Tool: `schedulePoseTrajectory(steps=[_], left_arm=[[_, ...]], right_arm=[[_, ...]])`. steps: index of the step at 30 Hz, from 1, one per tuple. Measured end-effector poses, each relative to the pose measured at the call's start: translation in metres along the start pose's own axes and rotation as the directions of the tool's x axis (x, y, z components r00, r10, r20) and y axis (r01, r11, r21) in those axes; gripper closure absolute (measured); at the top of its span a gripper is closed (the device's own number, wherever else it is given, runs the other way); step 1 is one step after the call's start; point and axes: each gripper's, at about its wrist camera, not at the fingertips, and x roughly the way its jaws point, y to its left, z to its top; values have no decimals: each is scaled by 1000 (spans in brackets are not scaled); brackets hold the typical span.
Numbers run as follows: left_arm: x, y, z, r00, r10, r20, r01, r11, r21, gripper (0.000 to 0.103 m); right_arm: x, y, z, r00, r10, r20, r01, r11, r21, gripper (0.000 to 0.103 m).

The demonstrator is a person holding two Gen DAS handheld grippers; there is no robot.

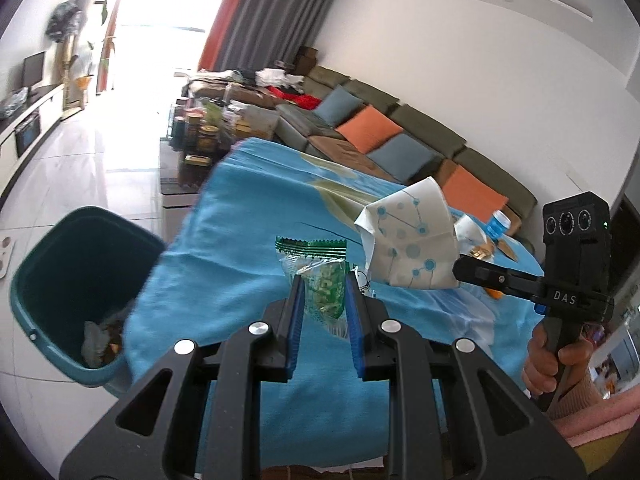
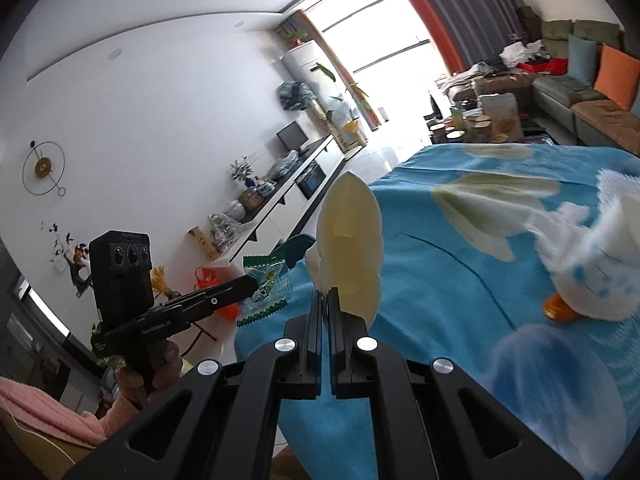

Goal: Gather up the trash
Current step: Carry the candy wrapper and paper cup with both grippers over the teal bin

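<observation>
My left gripper (image 1: pixel 323 280) has its jaws clenched on a green snack wrapper (image 1: pixel 320 276), which stands nearly upright between the blue pads, its long axis running up and away from me and its serrated top edge uppermost. The lower end of the wrapper slips down between the pads and is partly hidden there. My right gripper (image 2: pixel 325 300) has its jaws pressed fully together on a folded paper cup (image 2: pixel 350 248). From my right wrist camera the cup shows only its cream inside, pointing up like a narrow leaf. From the left wrist camera I see its printed side (image 1: pixel 408 232) with blue dots, tilted up and to the left above the blue cloth (image 1: pixel 248 232).

The cloth covers the tabletop, and its near-left edge hangs down just beside the teal trash bin (image 1: pixel 48 276). The bin stands on the floor to the left of my left gripper, mouth open. The cloth's hanging corner cuts off part of its rim, and I can make out only some crumpled scraps at the bottom.

On the far side of the cloth lie more crumpled white and blue paper (image 2: pixel 592 280) with something orange at its edge, blurred. Between the cloth's left edge and the TV cabinet (image 1: pixel 24 120) the tiled floor lies open.
</observation>
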Motion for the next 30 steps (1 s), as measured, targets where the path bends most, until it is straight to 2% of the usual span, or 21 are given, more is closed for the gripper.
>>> schedulePoseTrajectory(steps=[7,15,30], left_arm=[[-26,32,1,996,77,40,-75,996,-49,83],[-52,62,-1,984,167,61,-160,982,-99,83],[-67,105,0,959,276,58,-264,950,-166,83]], right_arm=[[29,14,14,998,43,-37,-44,998,-35,101],[58,24,22,993,83,-86,-88,995,-52,101],[106,56,37,980,129,-154,-145,985,-99,101]])
